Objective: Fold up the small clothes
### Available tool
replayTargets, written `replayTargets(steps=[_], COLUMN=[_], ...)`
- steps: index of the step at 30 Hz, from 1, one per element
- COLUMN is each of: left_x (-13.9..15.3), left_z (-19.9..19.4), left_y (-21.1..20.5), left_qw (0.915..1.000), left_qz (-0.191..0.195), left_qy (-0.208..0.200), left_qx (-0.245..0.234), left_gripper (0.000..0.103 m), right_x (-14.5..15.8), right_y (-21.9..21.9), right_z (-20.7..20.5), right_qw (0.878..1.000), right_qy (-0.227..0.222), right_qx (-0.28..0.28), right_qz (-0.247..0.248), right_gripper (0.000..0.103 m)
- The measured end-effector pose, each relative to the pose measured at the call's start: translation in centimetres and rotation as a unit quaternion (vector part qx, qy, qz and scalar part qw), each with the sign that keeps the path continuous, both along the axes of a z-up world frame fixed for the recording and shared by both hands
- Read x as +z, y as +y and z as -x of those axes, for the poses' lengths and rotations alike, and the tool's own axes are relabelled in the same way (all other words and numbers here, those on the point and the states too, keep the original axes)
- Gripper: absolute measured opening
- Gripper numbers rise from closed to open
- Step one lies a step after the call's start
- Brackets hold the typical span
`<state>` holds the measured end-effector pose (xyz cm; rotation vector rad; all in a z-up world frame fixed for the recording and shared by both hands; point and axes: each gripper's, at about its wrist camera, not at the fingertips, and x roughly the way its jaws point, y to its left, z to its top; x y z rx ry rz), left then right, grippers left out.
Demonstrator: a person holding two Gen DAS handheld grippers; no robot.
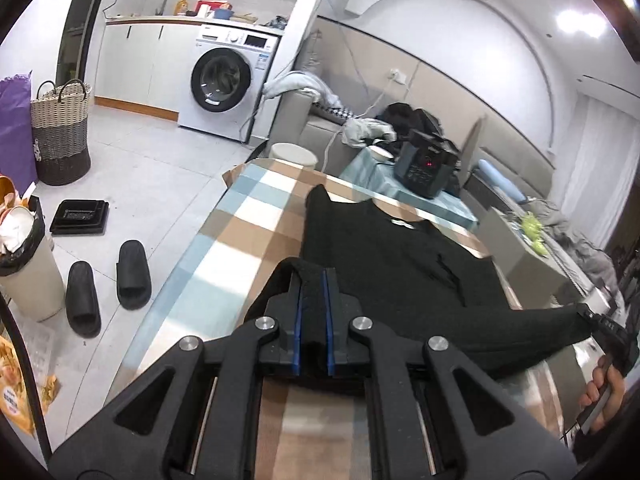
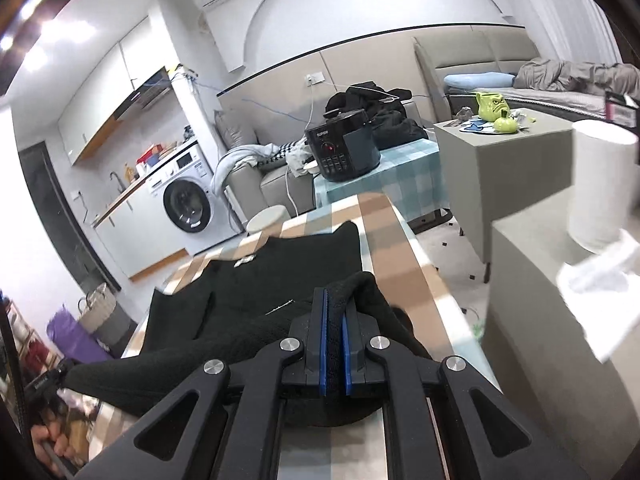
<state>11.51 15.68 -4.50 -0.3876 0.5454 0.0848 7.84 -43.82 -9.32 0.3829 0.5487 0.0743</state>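
your left hand-held gripper [image 1: 313, 280] and right hand-held gripper [image 2: 335, 308] each pinch the near hem of the black top [image 1: 392, 256], far half flat on the checked surface [image 1: 224, 240]; fold barely begun.

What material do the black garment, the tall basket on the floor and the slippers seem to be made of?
Black garment: probably a knitted fabric, matte, with a fine ribbed texture and soft drape where the tongs lift it.
Basket: woven fibre or rope, in light, grey and dark bands; which fibre is unclear.
Slippers: likely moulded foam or rubber, smooth, matte black.
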Motion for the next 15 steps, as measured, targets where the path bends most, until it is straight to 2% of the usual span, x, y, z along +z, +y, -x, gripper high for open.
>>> replayTargets(steps=[3, 5, 7, 8, 10, 11, 12, 14, 15], left_x=[-2.1, -4.2, -6.0, -6.5, -7.2, -7.4, -7.8, -8.3, -8.6], left_z=[-3.9, -6.3, -7.8, -8.0, -7.8, -7.5, -7.2, -6.8, -6.9], left_y=[0.4, 0.7, 0.8, 0.8, 1.1, 1.3, 1.6, 2.1, 2.2], left_qw=[0.9994, 0.9980, 0.9949, 0.9938, 0.9936, 0.9933, 0.9928, 0.9925, 0.9918], left_qz=[0.005, 0.017, 0.026, 0.027, 0.036, 0.044, 0.052, 0.060, 0.064], left_qy=[0.033, 0.061, 0.098, 0.108, 0.107, 0.107, 0.108, 0.106, 0.110], left_qx=[0.007, 0.005, 0.005, 0.006, 0.000, -0.003, 0.002, 0.013, 0.012], left_gripper=[0.006, 0.006, 0.007, 0.012, 0.022, 0.037, 0.054, 0.061, 0.061], right_x=[-2.4, -4.3, -5.6, -6.0, -5.9, -5.9, -6.0, -6.8, -7.3], right_y=[-0.3, -0.3, -0.4, -0.8, -1.9, -2.4, -2.9, -3.4, -3.6], right_z=[-3.9, -5.9, -6.6, -6.4, -5.2, -4.3, -3.8, -3.3, -3.3], right_qw=[0.999, 0.995, 0.991, 0.989, 0.991, 0.991, 0.991, 0.991, 0.989], right_qy=[0.047, 0.097, 0.136, 0.147, 0.133, 0.131, 0.130, 0.133, 0.139], right_qx=[0.004, 0.006, 0.012, 0.020, 0.025, 0.018, 0.009, 0.013, 0.023], right_qz=[-0.015, -0.007, -0.001, -0.004, -0.018, -0.017, -0.014, -0.021, -0.033], right_gripper=[0.006, 0.006, 0.013, 0.018, 0.030, 0.048, 0.058, 0.058, 0.058])
